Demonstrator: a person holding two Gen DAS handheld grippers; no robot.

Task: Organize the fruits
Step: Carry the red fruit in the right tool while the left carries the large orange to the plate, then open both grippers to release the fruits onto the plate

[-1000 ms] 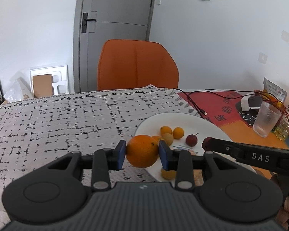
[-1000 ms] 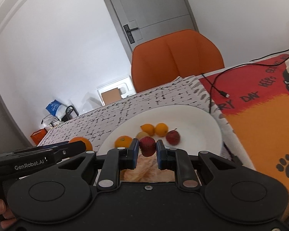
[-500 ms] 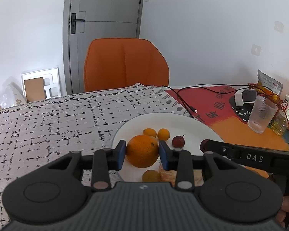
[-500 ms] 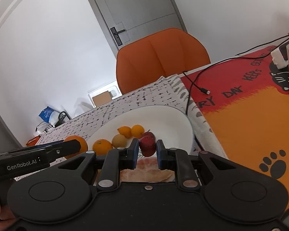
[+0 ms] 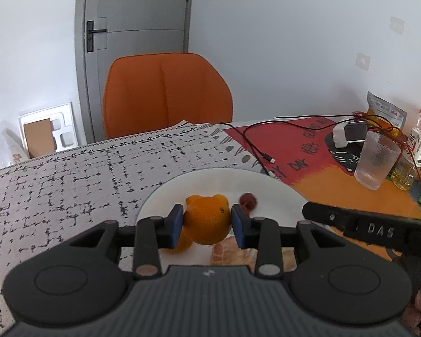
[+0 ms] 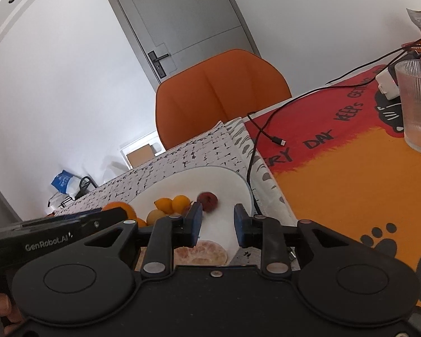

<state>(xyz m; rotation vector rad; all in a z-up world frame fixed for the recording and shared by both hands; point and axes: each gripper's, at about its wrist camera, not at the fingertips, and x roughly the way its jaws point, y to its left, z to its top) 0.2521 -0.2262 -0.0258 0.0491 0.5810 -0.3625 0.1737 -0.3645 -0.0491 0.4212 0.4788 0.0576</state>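
Left wrist view: left tool (image 5: pixel 206 221) clamped on an orange (image 5: pixel 207 223) over the white plate (image 5: pixel 275 196). Right tool (image 6: pixel 217 221) parted, gripping nothing, red fruit (image 6: pixel 207 200) at twelve o'clock. Beyond, patterned surface (image 5: pixel 70 174), glass (image 5: pixel 376 160) at two o'clock, orange chair (image 5: pixel 165 92), grey door (image 5: pixel 137 14).

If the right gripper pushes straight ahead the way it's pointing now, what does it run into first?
Probably the white plate: the open right gripper looks over bare plate surface, so it would likely meet that. The small red fruit lies just left of that line; depth is hard to judge.
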